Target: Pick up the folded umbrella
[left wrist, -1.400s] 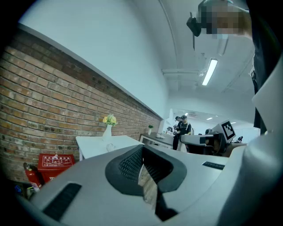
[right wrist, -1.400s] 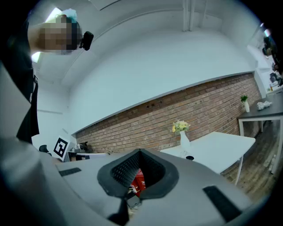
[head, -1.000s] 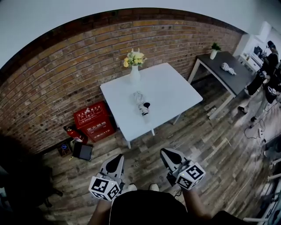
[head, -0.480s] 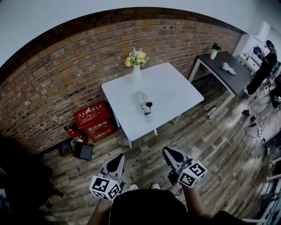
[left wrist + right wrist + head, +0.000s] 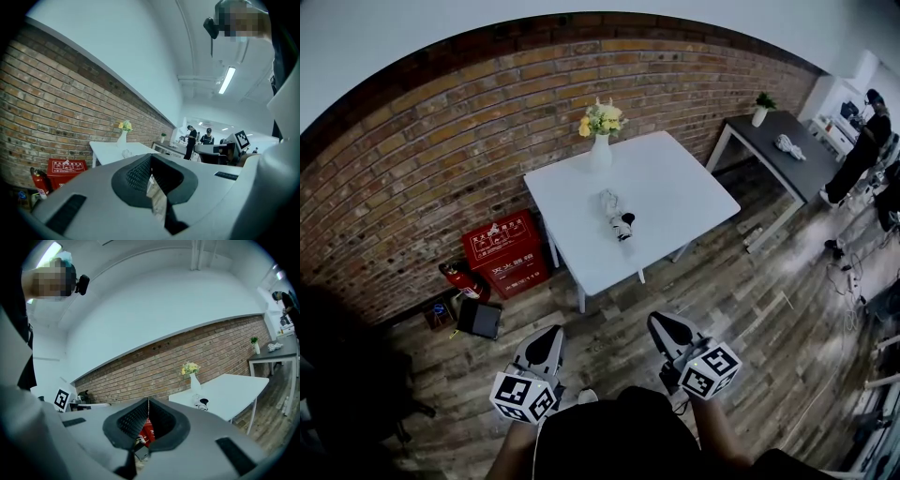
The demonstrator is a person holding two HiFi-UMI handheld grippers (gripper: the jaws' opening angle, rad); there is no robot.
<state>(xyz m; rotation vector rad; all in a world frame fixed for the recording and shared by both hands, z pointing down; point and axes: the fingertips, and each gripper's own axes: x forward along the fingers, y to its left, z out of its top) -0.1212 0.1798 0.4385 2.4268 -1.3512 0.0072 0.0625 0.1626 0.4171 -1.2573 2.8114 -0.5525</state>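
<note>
The folded umbrella [image 5: 617,214], pale with a black handle end, lies in the middle of the white table [image 5: 675,187] by the brick wall. It shows small and far off in the left gripper view [image 5: 126,153] and the right gripper view [image 5: 200,402]. A white vase of yellow flowers [image 5: 601,141] stands at the table's far edge. My left gripper [image 5: 555,330] and right gripper [image 5: 656,319] hang low over the wooden floor, well short of the table, both shut with nothing between the jaws. Both point roughly level toward the table.
A red box [image 5: 504,255], a fire extinguisher [image 5: 459,279] and a black case [image 5: 477,321] sit on the floor left of the table. A dark table [image 5: 787,155] with a small plant [image 5: 760,105] stands at the right, with people [image 5: 861,155] beyond it.
In the head view the table and umbrella have drifted slightly right and nearer. Both grippers stay shut and have shifted only a little. The people at the far right have moved.
</note>
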